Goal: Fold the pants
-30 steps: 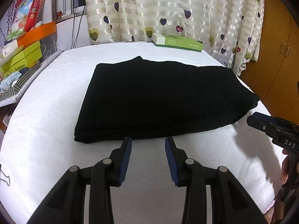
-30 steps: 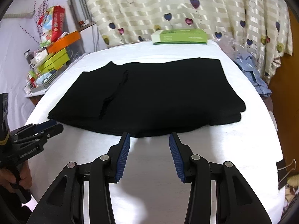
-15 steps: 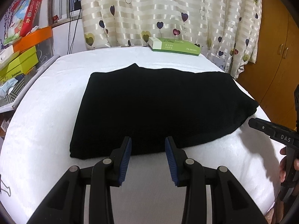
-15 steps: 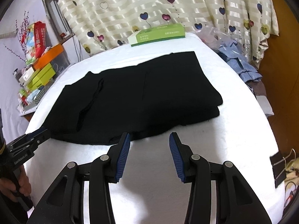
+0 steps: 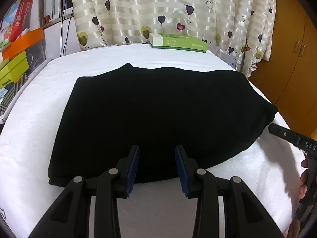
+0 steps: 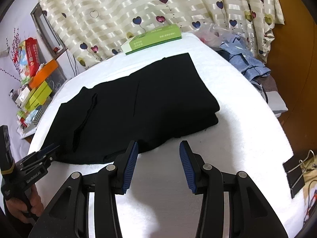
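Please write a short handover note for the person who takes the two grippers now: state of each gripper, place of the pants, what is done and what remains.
Left gripper: open, empty, at the near edge of the black pants.
Right gripper: open, empty, at the near edge towards the pants' right end.
Pants: flat on the white table cover, already folded into a layered rectangle; green box behind them.
Done: at least one fold.
Left: probably grip the edge and fold once more, then smooth.
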Demonstrator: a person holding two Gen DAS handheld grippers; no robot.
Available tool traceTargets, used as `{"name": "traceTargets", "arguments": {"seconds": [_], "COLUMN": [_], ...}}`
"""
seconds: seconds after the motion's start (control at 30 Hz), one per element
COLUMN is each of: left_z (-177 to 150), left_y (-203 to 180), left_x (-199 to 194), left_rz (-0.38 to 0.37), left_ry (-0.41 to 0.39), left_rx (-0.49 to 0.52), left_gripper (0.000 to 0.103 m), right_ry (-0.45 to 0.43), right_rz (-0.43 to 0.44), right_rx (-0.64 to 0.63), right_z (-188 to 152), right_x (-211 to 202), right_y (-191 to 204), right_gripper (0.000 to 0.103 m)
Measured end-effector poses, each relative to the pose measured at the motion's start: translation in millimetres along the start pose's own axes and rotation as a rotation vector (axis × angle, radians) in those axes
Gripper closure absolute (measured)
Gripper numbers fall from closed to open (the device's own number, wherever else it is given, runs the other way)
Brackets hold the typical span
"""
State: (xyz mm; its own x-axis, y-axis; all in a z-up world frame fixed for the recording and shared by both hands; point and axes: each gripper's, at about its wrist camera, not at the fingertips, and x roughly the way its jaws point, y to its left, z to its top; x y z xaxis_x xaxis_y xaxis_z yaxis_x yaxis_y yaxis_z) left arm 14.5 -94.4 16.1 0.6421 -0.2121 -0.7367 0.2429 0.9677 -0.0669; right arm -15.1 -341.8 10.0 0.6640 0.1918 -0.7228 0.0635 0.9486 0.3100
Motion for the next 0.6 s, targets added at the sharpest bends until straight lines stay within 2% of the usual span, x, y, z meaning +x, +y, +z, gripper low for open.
{"name": "traceTargets", "arguments": {"seconds": [0.23,0.33,0.6], "left_z": [-4.8,-5.0,-6.5], "left_y": [-10.1,-11.2,-12.7], "left_x": [-7.5,-10.4,-15.1], "left_rz": [-0.017,-0.025,-0.026], "left_ry": [-0.002,0.0,-0.007], "left_rx": [0.011,0.006,0.005], "left_gripper": [0.063,0.063,0.063], "right_ry": [0.011,0.019,0.032], "right_rz": [0.048,0.062,0.062], "right_rx": [0.011,0.036,0.077], "right_z": [-1.2,-2.7,-1.5], "right_x": [3.0,3.4,5.8], "right_y": [4.9,0.8,-10.3], "right_gripper": [0.058,0.052,0.052]}}
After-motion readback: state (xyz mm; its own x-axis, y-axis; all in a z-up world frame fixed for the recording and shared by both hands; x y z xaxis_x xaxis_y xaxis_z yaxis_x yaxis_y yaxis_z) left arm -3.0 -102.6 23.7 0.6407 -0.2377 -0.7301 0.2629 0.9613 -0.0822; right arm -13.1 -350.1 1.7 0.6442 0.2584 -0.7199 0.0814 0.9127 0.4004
